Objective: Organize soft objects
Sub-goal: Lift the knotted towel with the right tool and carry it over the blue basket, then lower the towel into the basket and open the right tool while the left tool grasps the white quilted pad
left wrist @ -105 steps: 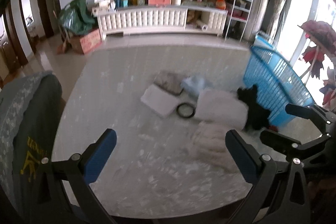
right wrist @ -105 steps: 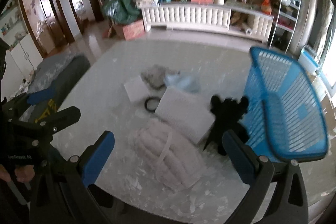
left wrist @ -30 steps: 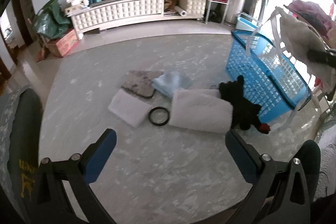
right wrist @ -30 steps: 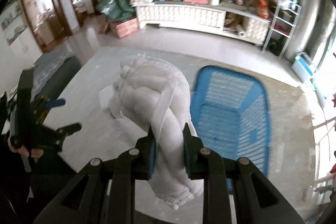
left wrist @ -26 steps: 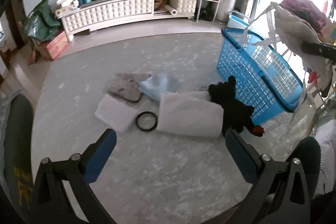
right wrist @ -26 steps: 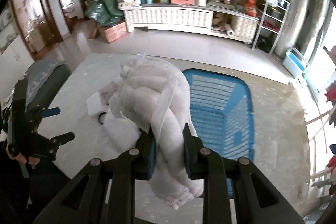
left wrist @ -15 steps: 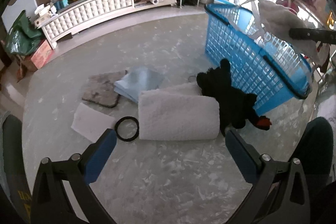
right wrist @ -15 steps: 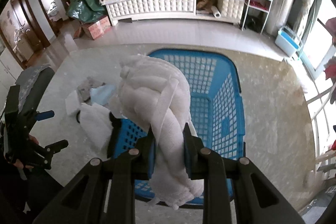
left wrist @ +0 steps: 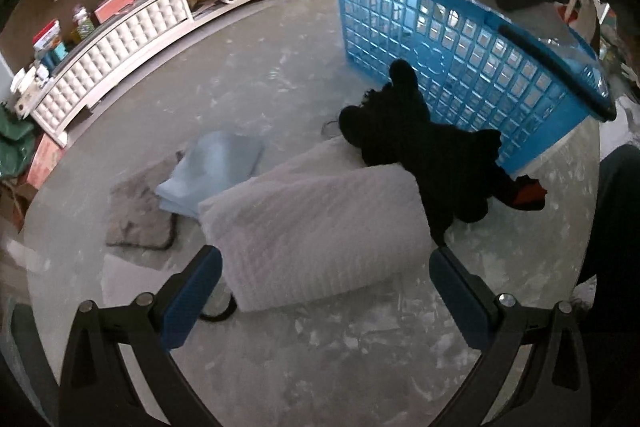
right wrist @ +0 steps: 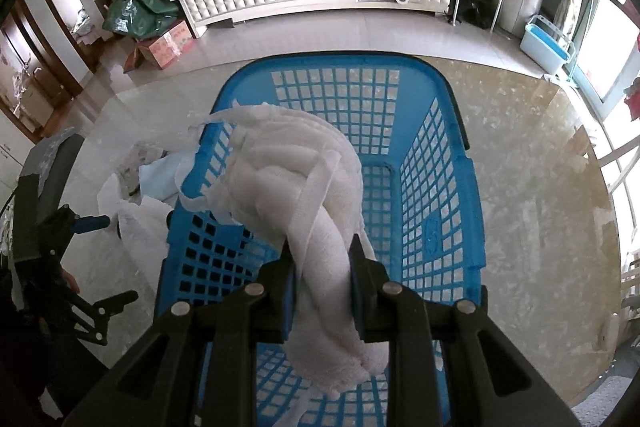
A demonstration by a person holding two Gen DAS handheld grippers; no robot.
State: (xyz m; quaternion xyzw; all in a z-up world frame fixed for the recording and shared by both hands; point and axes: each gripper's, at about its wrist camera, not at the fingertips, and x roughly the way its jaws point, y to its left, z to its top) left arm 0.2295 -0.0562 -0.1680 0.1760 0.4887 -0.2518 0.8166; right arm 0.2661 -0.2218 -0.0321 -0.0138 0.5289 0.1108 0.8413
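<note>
While the right gripper [right wrist: 322, 263] clamps a white knotted towel [right wrist: 296, 187] over the blue basket [right wrist: 436, 163], loose strips could snag the rim on release, leaving it draped outside. The left gripper [left wrist: 324, 291], jaws wide and empty, hangs above a folded white blanket [left wrist: 316, 223] beside a black plush toy [left wrist: 420, 147]. Seconds earlier the towel lay on the table.

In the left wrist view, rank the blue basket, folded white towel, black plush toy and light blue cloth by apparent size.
1. blue basket and folded white towel: look alike, and the towel is nearer, so unranked
2. black plush toy
3. light blue cloth
</note>
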